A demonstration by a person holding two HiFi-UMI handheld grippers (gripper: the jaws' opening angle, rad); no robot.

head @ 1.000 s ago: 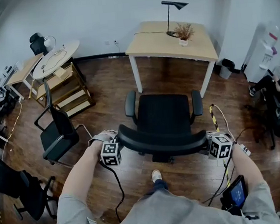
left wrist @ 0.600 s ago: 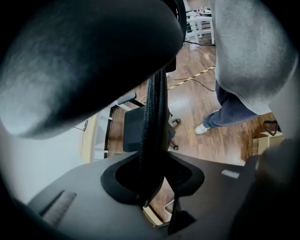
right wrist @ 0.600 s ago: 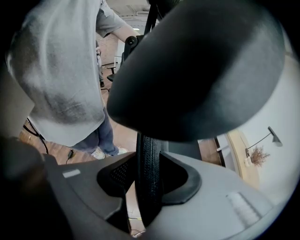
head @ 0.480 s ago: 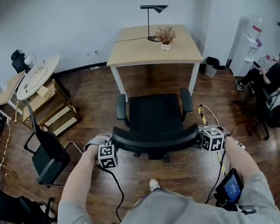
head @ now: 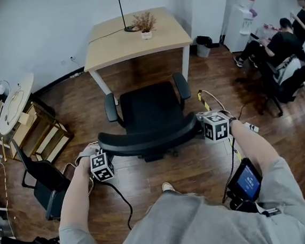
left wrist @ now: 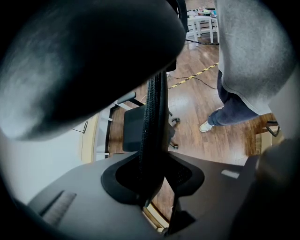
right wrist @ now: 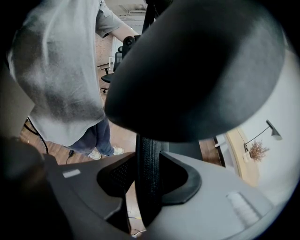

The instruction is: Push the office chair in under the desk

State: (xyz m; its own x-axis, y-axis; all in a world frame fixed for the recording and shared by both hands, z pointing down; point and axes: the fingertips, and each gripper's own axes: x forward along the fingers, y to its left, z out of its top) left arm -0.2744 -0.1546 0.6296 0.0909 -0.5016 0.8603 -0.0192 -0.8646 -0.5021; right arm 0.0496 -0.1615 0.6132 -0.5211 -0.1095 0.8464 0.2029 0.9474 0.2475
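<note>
Jaws clamped: the left gripper (left wrist: 152, 185) and right gripper (right wrist: 147, 185) each pinch a backrest (head: 146, 140) edge between them — two-sided hold, likely to steer the office chair (head: 148, 107) squarely toward the desk (head: 133, 37).

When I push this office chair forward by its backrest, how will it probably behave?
The office chair will probably roll easily: it stands on a smooth wood floor. It may swivel off line; the left tool and right tool clamp opposite ends of the backrest, which should steady it.
</note>
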